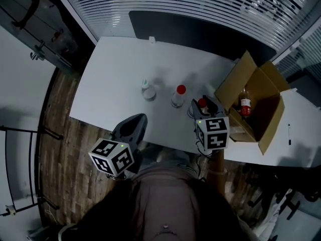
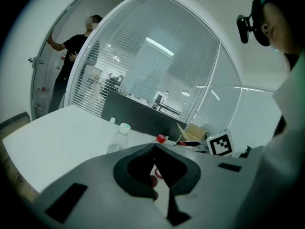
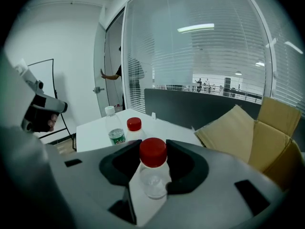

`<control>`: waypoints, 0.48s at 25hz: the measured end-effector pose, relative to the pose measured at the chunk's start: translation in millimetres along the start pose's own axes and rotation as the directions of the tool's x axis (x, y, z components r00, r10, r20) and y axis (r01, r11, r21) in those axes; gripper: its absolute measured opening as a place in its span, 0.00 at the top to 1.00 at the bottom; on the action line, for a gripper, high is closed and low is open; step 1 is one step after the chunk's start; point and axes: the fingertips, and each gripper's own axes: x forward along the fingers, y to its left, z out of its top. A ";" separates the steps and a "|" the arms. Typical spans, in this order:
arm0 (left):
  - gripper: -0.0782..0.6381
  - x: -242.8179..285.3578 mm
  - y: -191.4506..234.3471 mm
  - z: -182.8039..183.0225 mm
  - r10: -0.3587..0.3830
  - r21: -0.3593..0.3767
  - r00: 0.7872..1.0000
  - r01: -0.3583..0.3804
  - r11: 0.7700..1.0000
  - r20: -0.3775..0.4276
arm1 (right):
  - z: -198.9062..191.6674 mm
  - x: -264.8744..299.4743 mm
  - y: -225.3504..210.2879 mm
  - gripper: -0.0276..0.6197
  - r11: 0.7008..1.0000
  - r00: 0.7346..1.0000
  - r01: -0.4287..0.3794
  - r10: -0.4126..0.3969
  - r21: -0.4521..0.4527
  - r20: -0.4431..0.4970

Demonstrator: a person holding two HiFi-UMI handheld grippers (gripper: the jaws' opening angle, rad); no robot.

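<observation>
Three clear plastic bottles stand in a row on the white table. Furthest left is the left gripper, which hangs over the table's near edge with its jaws pressed together at the tips and nothing between them, well apart from every bottle. Next comes the white-capped bottle with a green label, then the middle red-capped bottle near it, both upright and untouched. Third is the near red-capped bottle, upright close to the table's near edge. The right gripper grips it, the jaws closed on either side of the cap and neck so that the hollows of the pads cup them. The body looks clear right through, so I judge there is little or nothing in it. That would make it very light, with thin walls that would dent under a hard squeeze and a smooth skin that could slip. The cap and the stiff neck under it are the firmest place to take hold, and that is where the jaws sit, though a bottle held so high may swing if tilted. Furthest right is the open cardboard box, flaps spread, with another bottle upright inside
</observation>
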 end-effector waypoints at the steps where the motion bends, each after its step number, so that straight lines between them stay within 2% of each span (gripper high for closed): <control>1: 0.88 0.4 -0.6 -0.1 -0.001 0.000 1.000 0.001 1.000 0.000 | -2.6 0.5 0.3 0.69 1.000 1.000 0.000 0.000 -0.001 -0.005; 12: 0.88 2.4 -3.8 -1.4 -0.013 -0.002 1.000 0.013 1.000 -0.005 | -12.9 0.2 0.7 0.69 1.000 1.000 0.004 -0.004 0.001 0.004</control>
